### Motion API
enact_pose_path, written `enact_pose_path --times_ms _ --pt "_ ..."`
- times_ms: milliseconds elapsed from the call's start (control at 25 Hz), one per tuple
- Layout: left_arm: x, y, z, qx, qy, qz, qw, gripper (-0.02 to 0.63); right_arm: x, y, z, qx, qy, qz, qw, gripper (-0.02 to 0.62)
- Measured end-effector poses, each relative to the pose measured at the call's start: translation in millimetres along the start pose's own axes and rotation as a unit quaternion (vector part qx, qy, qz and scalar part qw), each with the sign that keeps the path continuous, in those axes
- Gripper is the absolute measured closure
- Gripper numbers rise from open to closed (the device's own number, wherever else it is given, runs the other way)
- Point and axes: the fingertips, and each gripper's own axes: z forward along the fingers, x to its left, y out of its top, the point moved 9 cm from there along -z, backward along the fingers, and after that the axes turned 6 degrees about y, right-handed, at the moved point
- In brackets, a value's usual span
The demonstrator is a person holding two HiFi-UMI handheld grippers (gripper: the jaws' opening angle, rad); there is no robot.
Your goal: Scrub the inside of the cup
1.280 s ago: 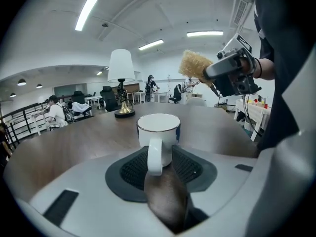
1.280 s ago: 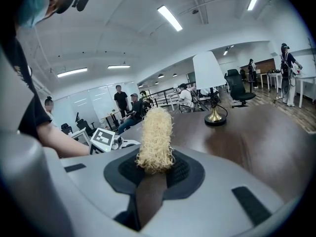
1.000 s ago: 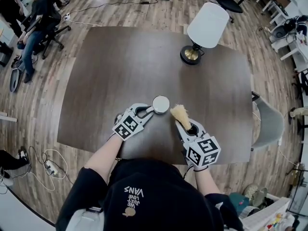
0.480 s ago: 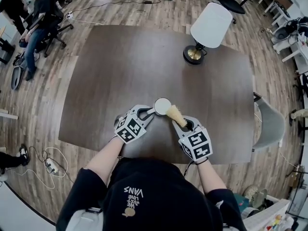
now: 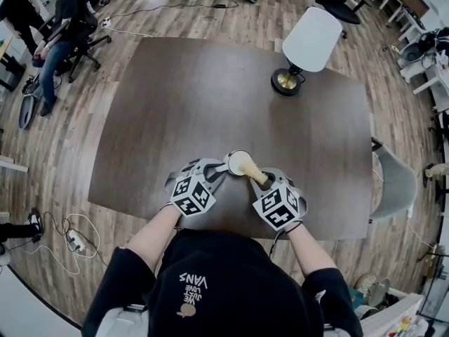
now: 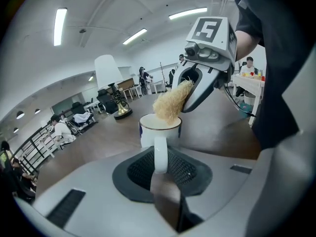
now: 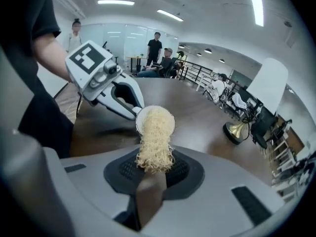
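Note:
A white cup (image 5: pixel 236 161) with a blue band stands on the dark table (image 5: pixel 175 97) near its front edge. My left gripper (image 5: pixel 219 168) is shut on the cup's handle (image 6: pixel 160 152), which stands upright between the jaws. My right gripper (image 5: pixel 266 180) is shut on a tan fibrous scrubber (image 5: pixel 247 167). The scrubber (image 7: pixel 155 139) slants down and its far end sits in the mouth of the cup (image 7: pixel 140 123). In the left gripper view the scrubber (image 6: pixel 170 102) dips over the rim of the cup (image 6: pixel 148 135), with the right gripper (image 6: pixel 193 94) behind it.
A lamp with a white shade (image 5: pixel 312 39) and a brass base (image 5: pixel 286 83) stands at the table's far right. A grey chair (image 5: pixel 393 181) is beside the right edge. People sit on office chairs (image 5: pixel 66 27) at the far left. Cables (image 5: pixel 70 241) lie on the floor.
My right gripper has rolled and come down to the left, bringing the scrubber from beside the cup into its mouth. The left gripper and cup have shifted slightly.

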Motion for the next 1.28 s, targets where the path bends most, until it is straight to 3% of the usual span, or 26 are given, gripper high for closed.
enact_pose_path --times_ms 200,360,480,640,920,1160,1280 --pt "-4.3 3.7 -1.4 0.007 0.001 0.017 0.9998 0.533 4.1 8.5 10.9 0.055 0.002 -0.108 0.993 0.517" --pt "-4.5 7.6 -0.6 0.022 0.006 0.036 0.9991 0.532 8.5 15.7 19.1 0.113 -0.004 -0.225 0.968 0.517" --pt "-6.5 11.4 -1.7 0.034 0.007 0.065 0.9973 0.532 12.1 17.5 22.5 0.141 -0.012 -0.278 0.950 0.517" --pt "-11.6 16.9 -3.5 0.043 0.004 0.117 0.9922 0.532 6.8 21.0 22.8 0.152 -0.031 -0.283 0.947 0.517" --pt "-12.0 22.0 -3.0 0.052 0.003 0.125 0.9908 0.534 6.4 17.3 25.9 0.204 -0.048 -0.319 0.924 0.517" --pt "-9.1 19.6 -5.8 0.052 -0.002 0.118 0.9917 0.534 20.3 22.9 25.1 0.197 0.020 -0.277 0.940 0.517" --pt "-10.6 19.5 -6.0 0.050 -0.003 0.121 0.9914 0.534 18.7 28.3 24.5 0.180 0.022 -0.258 0.949 0.517"
